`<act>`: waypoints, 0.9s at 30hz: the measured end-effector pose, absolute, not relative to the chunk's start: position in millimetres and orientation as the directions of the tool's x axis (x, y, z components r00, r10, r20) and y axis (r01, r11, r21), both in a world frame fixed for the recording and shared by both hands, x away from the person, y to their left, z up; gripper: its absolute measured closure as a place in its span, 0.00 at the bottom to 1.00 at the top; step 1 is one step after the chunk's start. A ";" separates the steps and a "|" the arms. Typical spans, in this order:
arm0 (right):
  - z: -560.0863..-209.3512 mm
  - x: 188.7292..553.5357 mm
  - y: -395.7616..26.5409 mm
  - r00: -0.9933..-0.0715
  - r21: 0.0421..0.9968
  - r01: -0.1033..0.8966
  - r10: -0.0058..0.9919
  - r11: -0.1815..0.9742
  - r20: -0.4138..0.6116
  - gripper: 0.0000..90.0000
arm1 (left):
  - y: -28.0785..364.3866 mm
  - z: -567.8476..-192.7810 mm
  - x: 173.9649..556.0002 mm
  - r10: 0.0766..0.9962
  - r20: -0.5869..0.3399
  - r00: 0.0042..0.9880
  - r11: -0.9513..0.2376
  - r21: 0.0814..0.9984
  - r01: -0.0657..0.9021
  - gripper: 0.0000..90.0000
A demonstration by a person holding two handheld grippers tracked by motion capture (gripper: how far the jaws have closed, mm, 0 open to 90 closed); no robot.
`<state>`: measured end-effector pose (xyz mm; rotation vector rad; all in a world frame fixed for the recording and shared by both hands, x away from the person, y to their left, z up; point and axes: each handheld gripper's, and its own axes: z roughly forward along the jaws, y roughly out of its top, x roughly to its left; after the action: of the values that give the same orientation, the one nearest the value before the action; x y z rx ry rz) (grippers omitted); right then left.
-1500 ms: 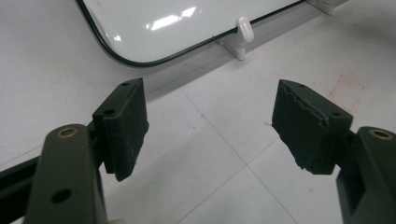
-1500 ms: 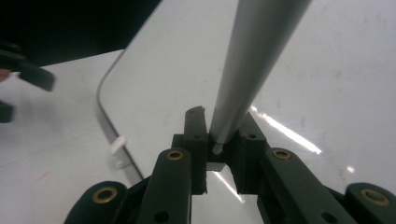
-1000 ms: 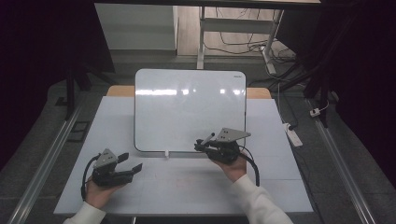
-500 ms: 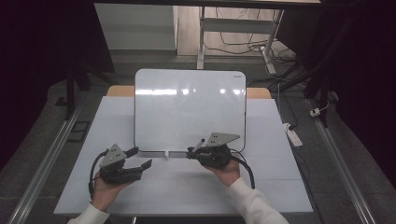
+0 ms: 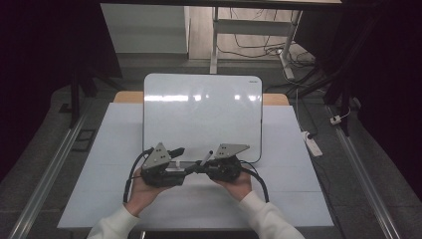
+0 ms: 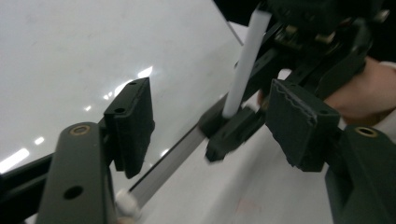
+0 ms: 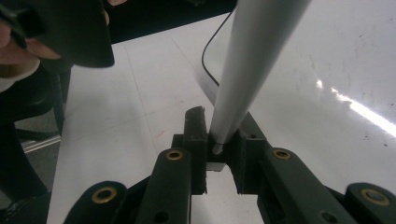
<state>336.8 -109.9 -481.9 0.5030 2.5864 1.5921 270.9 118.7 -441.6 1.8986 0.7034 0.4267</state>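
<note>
Now at the whiteboard's (image 5: pixel 202 113) near edge, the open left gripper (image 5: pixel 175 151) has closed in on the marker (image 5: pixel 206 158) clamped by the right gripper (image 5: pixel 201 168), suggesting uncapping.

White marker (image 7: pixel 252 70) — black cap; white whiteboard (image 5: pixel 201 114).

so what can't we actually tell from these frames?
- Marker: its upper end is cut off by the top edge in the right gripper view, and looks too small in the high view to tell if it is capped.
- Right gripper: blurred in the left gripper view.
- Whiteboard: its near edge is partly hidden in the high view by the left gripper and the right one.
</note>
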 end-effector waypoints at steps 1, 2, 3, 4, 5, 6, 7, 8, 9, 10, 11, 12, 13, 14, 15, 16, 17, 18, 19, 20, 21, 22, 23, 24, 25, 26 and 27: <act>-482.2 337.0 -109.8 -0.944 0.878 0.247 0.307 0.411 0.122 0.86 | 115.7 -441.3 271.8 0.636 -0.017 0.771 -0.309 0.910 0.276 0.39; -482.8 337.3 -109.4 -0.942 0.878 0.254 0.308 0.406 0.130 0.86 | 113.1 -440.9 272.7 0.631 -0.014 0.776 -0.312 0.911 0.271 0.40; -483.2 337.5 -109.3 -0.941 0.876 0.259 0.310 0.407 0.134 0.86 | 110.7 -440.7 273.3 0.627 -0.013 0.779 -0.312 0.912 0.266 0.42; -483.6 337.5 -108.8 -0.941 0.876 0.263 0.309 0.404 0.140 0.86 | 108.5 -440.4 274.1 0.622 -0.011 0.783 -0.313 0.913 0.262 0.44; -483.7 337.5 -108.5 -0.940 0.875 0.265 0.311 0.405 0.141 0.86 | 106.6 -440.2 275.0 0.617 -0.008 0.787 -0.316 0.913 0.257 0.45; -483.8 337.4 -108.2 -0.939 0.874 0.268 0.311 0.404 0.144 0.86 | 104.4 -440.1 276.2 0.613 -0.006 0.790 -0.318 0.913 0.255 0.48; -483.9 337.4 -107.9 -0.939 0.874 0.272 0.311 0.402 0.149 0.86 | 102.3 -440.1 277.5 0.610 -0.005 0.792 -0.320 0.913 0.252 0.50; -484.1 337.5 -107.7 -0.938 0.874 0.274 0.310 0.401 0.153 0.86 | 100.2 -440.2 279.0 0.607 -0.005 0.795 -0.321 0.913 0.251 0.52; -484.1 337.3 -107.3 -0.937 0.874 0.279 0.311 0.398 0.157 0.86 | 98.0 -440.3 280.4 0.602 -0.006 0.798 -0.323 0.913 0.250 0.54; -484.2 337.4 -107.0 -0.938 0.874 0.280 0.309 0.398 0.160 0.86 | 95.8 -440.5 281.5 0.597 -0.004 0.802 -0.327 0.912 0.248 0.56; -484.4 337.2 -106.6 -0.937 0.874 0.283 0.307 0.395 0.165 0.86 | 93.6 -440.6 282.3 0.595 0.002 0.804 -0.332 0.911 0.244 0.59; -484.3 337.0 -106.3 -0.937 0.873 0.285 0.308 0.397 0.166 0.86 | 91.7 -440.8 283.0 0.595 0.009 0.804 -0.336 0.911 0.238 0.62; -484.4 336.7 -105.8 -0.937 0.872 0.287 0.305 0.397 0.169 0.86 | 90.2 -441.0 283.8 0.595 0.012 0.803 -0.338 0.911 0.237 0.65; -484.5 336.4 -105.4 -0.938 0.872 0.286 0.302 0.397 0.170 0.86 | 89.0 -441.5 284.9 0.593 0.012 0.805 -0.339 0.910 0.237 0.67; -484.4 336.1 -104.9 -0.938 0.872 0.287 0.300 0.396 0.172 0.86 | 88.2 -442.0 285.9 0.591 0.014 0.806 -0.343 0.909 0.236 0.70; -484.2 335.7 -104.5 -0.939 0.871 0.286 0.299 0.398 0.172 0.86 | 87.7 -442.5 286.4 0.594 0.021 0.804 -0.349 0.908 0.234 0.76; -484.0 335.4 -104.2 -0.939 0.871 0.286 0.296 0.399 0.172 0.86 | 87.4 -443.0 286.9 0.592 0.018 0.806 -0.347 0.908 0.234 0.80; -484.0 335.3 -103.9 -0.940 0.871 0.287 0.294 0.399 0.175 0.86 | 87.8 -443.1 287.2 0.584 0.015 0.812 -0.345 0.910 0.232 0.84; -484.1 335.5 -104.1 -0.939 0.870 0.292 0.294 0.397 0.181 0.86 | 87.6 -443.0 286.9 0.587 0.023 0.809 -0.349 0.909 0.227 0.87; -484.2 335.8 -104.4 -0.938 0.869 0.295 0.294 0.397 0.184 0.86 | 87.7 -442.8 286.6 0.589 0.036 0.807 -0.360 0.906 0.222 0.88; -484.4 336.1 -104.6 -0.938 0.868 0.297 0.293 0.398 0.187 0.86 | 88.0 -442.7 286.6 0.587 0.039 0.809 -0.364 0.905 0.221 0.89; -484.8 336.1 -104.5 -0.938 0.867 0.298 0.289 0.399 0.190 0.86 | 88.8 -442.6 286.7 0.587 0.035 0.809 -0.364 0.904 0.225 0.90; -485.0 335.8 -104.3 -0.939 0.867 0.297 0.288 0.400 0.189 0.86 | 89.8 -442.4 286.9 0.587 0.029 0.809 -0.361 0.904 0.230 0.90; -485.1 335.5 -104.0 -0.939 0.867 0.297 0.286 0.399 0.190 0.86 | 90.5 -442.2 286.9 0.588 0.020 0.809 -0.354 0.905 0.235 0.90; -484.9 335.0 -103.8 -0.940 0.868 0.296 0.285 0.399 0.189 0.85 | 91.6 -441.7 286.9 0.588 0.020 0.809 -0.353 0.906 0.234 0.90; -484.5 334.3 -103.5 -0.941 0.871 0.290 0.283 0.397 0.185 0.85 | 92.7 -441.0 286.6 0.588 0.016 0.809 -0.349 0.907 0.236 0.90; -484.0 333.5 -103.3 -0.943 0.874 0.283 0.281 0.394 0.179 0.83 | 93.8 -440.2 286.1 0.592 0.016 0.806 -0.345 0.909 0.236 0.90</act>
<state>333.5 -103.3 -484.0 0.5314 2.6242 1.6469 286.1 93.8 -440.2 1.9284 0.6219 0.4200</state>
